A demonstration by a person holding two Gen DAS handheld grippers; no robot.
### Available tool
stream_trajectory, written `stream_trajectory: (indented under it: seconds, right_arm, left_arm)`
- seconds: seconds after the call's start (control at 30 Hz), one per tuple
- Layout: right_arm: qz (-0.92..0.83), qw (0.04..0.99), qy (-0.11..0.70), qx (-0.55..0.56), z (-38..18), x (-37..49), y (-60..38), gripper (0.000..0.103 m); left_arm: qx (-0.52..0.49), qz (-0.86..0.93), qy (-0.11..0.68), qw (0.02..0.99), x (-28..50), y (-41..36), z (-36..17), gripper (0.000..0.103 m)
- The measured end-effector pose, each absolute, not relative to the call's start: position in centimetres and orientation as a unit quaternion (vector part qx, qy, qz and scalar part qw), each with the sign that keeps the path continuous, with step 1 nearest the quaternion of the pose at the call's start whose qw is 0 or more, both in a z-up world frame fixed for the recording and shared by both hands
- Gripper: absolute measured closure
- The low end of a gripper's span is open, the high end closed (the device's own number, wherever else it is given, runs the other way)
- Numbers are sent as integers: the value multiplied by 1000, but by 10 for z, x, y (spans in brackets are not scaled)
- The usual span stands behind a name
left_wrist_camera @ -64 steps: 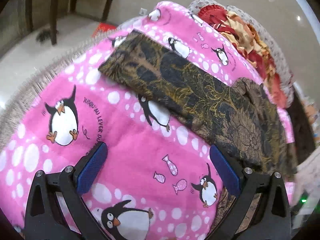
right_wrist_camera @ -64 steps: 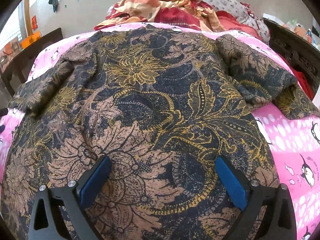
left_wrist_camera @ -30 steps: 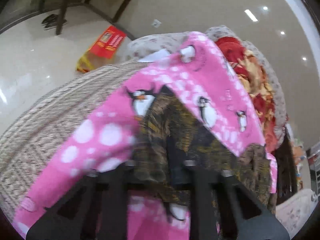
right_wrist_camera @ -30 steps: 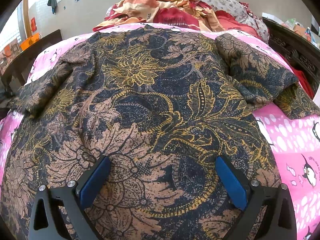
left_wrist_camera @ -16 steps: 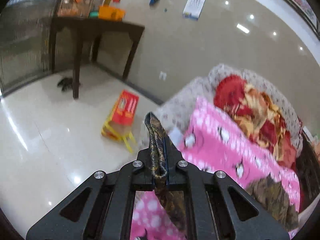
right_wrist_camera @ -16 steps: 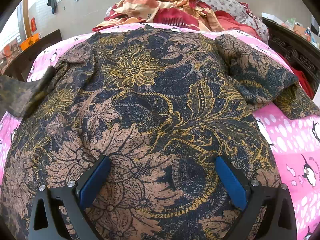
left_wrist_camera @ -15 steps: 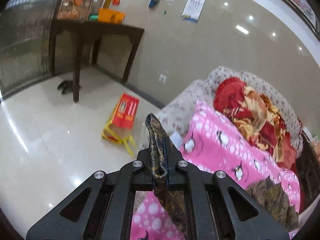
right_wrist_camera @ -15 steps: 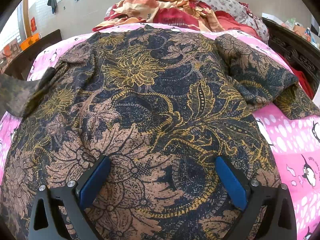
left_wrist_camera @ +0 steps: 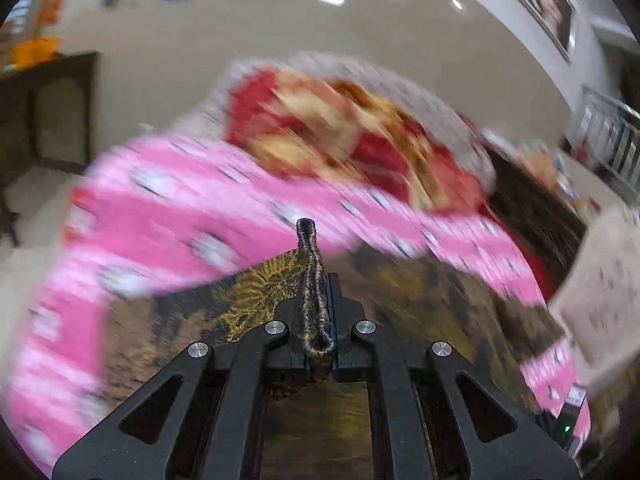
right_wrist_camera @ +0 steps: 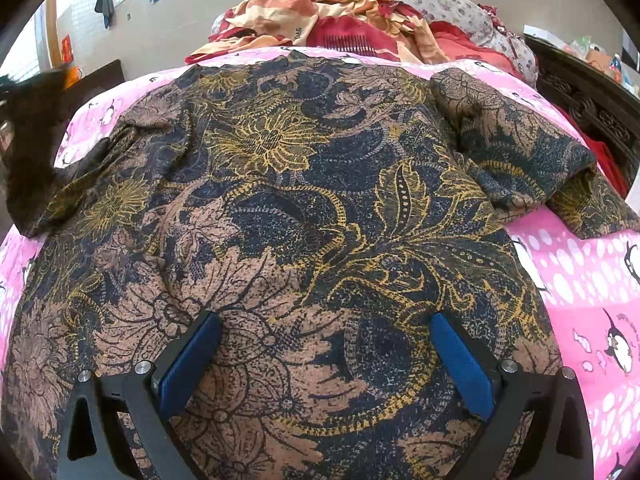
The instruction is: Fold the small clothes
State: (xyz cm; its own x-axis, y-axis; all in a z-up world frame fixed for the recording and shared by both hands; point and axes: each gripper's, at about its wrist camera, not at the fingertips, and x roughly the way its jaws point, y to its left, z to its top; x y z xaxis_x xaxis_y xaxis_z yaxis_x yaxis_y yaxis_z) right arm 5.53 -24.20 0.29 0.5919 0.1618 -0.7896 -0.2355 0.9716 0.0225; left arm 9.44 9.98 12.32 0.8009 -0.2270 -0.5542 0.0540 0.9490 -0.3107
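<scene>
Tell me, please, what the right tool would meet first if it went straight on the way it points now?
Most likely the patterned shirt: the right tool is open and the fabric fills the view just ahead of it, though the depth is unclear.

Pink penguin-print bed (right_wrist_camera: 580, 280), batik shirt (right_wrist_camera: 300, 220) spread flat, rumpled red blanket (right_wrist_camera: 340, 24)

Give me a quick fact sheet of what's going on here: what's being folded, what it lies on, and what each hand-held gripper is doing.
garment: dark floral shirt, spread out
surface: pink penguin blanket
left hand-held gripper: shut on the shirt's sleeve edge, lifted
right hand-held gripper: open, over the shirt's lower part
behind: red and cream bedding
left view: blurred
</scene>
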Motion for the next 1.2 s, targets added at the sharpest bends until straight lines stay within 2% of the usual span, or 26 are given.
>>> stream_trajectory:
  seconds: [0.2,0.27,0.3,0.37,0.43,0.47,0.5,0.53,0.6,0.73,0.83,0.97,1.0,1.03,1.1,1.2]
  right_arm:
    - [111,887,446,-41,6,55,-240,0]
    - [109,886,449,-33,19,57,-243,8]
    - [113,892,436,-25,31,57,-244,11]
    - [132,912,389,4,64,62,-244,11]
    - [178,912,367,29,82,72,-234,11]
    - [219,904,365,42,87,82,-221,12]
    - [233,897,371,50,88,88,-212,18]
    - [278,880,380,63,85,100,-195,33]
    - [327,854,396,82,73,119,-166,51]
    - [359,819,437,97,38,142,-121,59]
    - [350,805,469,98,10,153,-104,60]
    - [371,793,463,143,0,165,-101,61]
    - [370,792,462,151,0,169,-101,65]
    - [370,790,463,159,-3,174,-101,79]
    - [354,793,467,167,-6,176,-104,98]
    - [359,803,441,177,7,169,-113,99]
  left_arm:
    - [-68,-84,408,907,119,-3,32,96]
    - [-69,-100,419,900,107,-6,22,94]
    - [-74,-108,418,899,99,-4,22,89]
    - [-82,-122,402,904,79,3,29,64]
    - [-77,-116,376,916,57,12,35,49]
    - [-71,-113,370,919,50,15,34,48]
    - [-63,-106,368,922,44,19,32,48]
    - [-51,-94,376,920,38,24,22,48]
    - [-85,-79,414,903,36,37,5,48]
    - [-175,-57,391,902,29,70,2,48]
    - [-165,-46,392,904,32,62,1,48]
    - [-162,-38,392,905,37,60,2,48]
    - [-167,-39,391,904,35,65,3,48]
    - [-174,-41,389,904,33,69,1,48]
    - [-178,-42,389,903,29,75,2,48]
    - [-175,-41,389,903,24,78,4,48]
